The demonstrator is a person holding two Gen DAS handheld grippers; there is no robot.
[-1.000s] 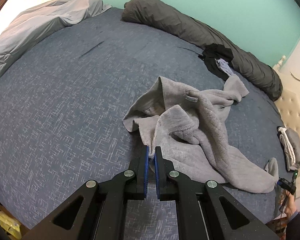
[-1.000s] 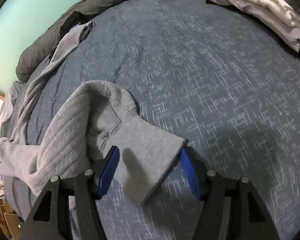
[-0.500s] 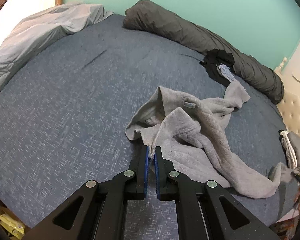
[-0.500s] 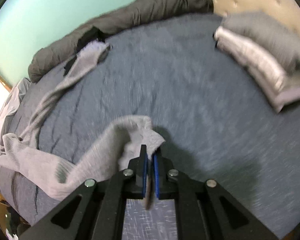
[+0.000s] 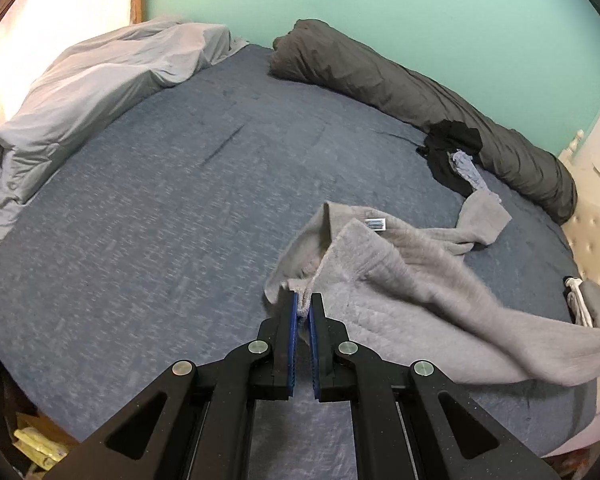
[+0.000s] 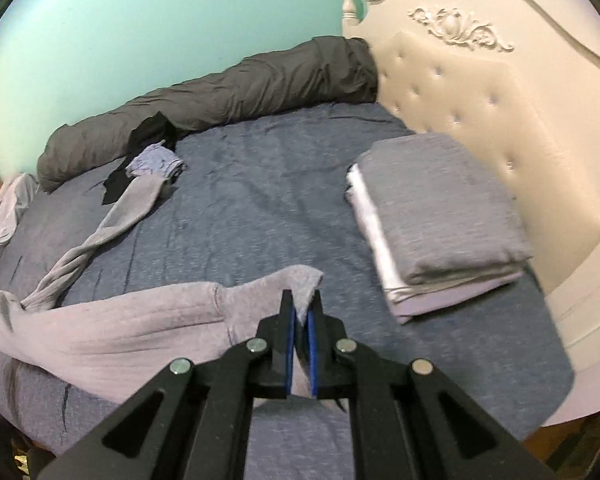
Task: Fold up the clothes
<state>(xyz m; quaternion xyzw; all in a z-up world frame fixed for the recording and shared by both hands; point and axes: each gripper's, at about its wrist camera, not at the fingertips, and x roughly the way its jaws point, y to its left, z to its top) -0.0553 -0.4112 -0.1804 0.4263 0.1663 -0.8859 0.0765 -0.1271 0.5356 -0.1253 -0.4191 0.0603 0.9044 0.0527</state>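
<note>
A grey sweater [image 5: 400, 280] lies crumpled on the blue bed [image 5: 160, 220], its neck label facing up. My left gripper [image 5: 304, 304] is shut on an edge of the sweater near its hem. In the right wrist view the same grey sweater [image 6: 120, 320] stretches leftward, and my right gripper [image 6: 302, 304] is shut on its cuff end, lifted a little above the bed [image 6: 260, 200]. The other sleeve [image 6: 112, 224] trails toward the far side.
A folded stack of grey and white clothes [image 6: 440, 216] sits by the cream headboard [image 6: 500, 100]. A dark rolled duvet [image 5: 420, 96] lines the green wall, with black and pale blue garments [image 5: 456, 156] beside it. A light grey blanket [image 5: 92, 96] lies at far left.
My right gripper went from open around the cuff to shut on it, then rose and swung toward the headboard. The left gripper stayed shut and lifted, drawing the sweater's edge up.
</note>
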